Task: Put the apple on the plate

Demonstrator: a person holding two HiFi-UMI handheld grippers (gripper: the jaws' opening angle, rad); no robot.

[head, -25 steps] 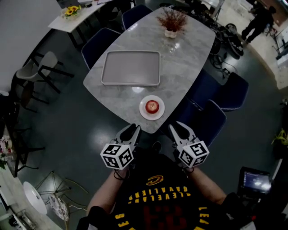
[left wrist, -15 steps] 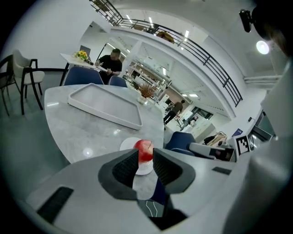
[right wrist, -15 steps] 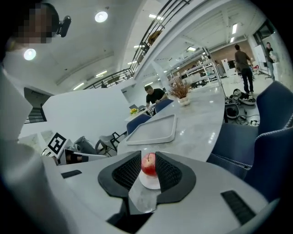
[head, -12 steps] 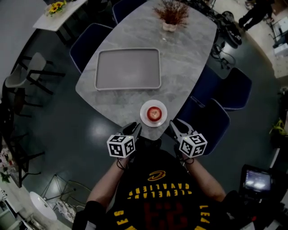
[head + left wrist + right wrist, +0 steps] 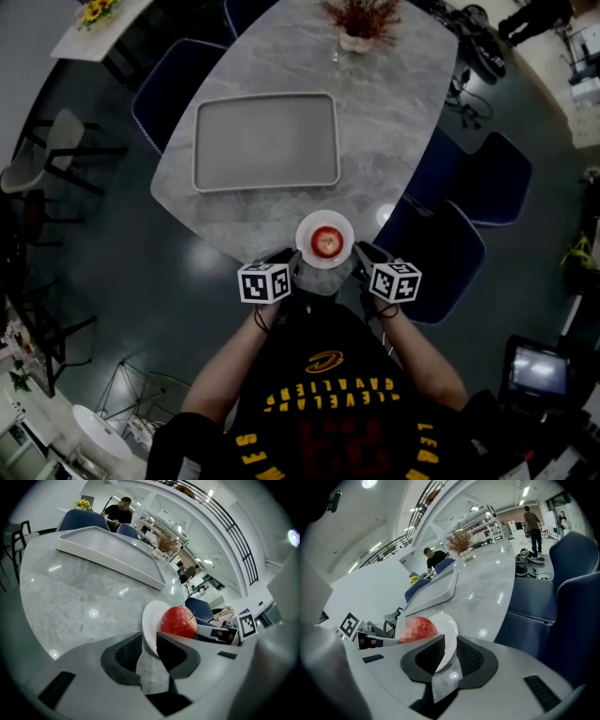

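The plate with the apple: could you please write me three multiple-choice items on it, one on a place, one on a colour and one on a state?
1. Where does the apple lie?
A. in a bowl
B. on the white plate
C. on a cutting board

2. What colour is the apple?
A. green
B. yellow
C. red

3. What stands between the jaws of the left gripper and of the right gripper?
A. nothing
B. the plate's rim
C. the apple itself

Answers:
1. B, since the head view shows the apple in the middle of the plate.
2. C, since it shows red in the head view and in the left gripper view.
3. B, since each gripper view shows the white rim held between that gripper's two pads, one on either side of the plate.
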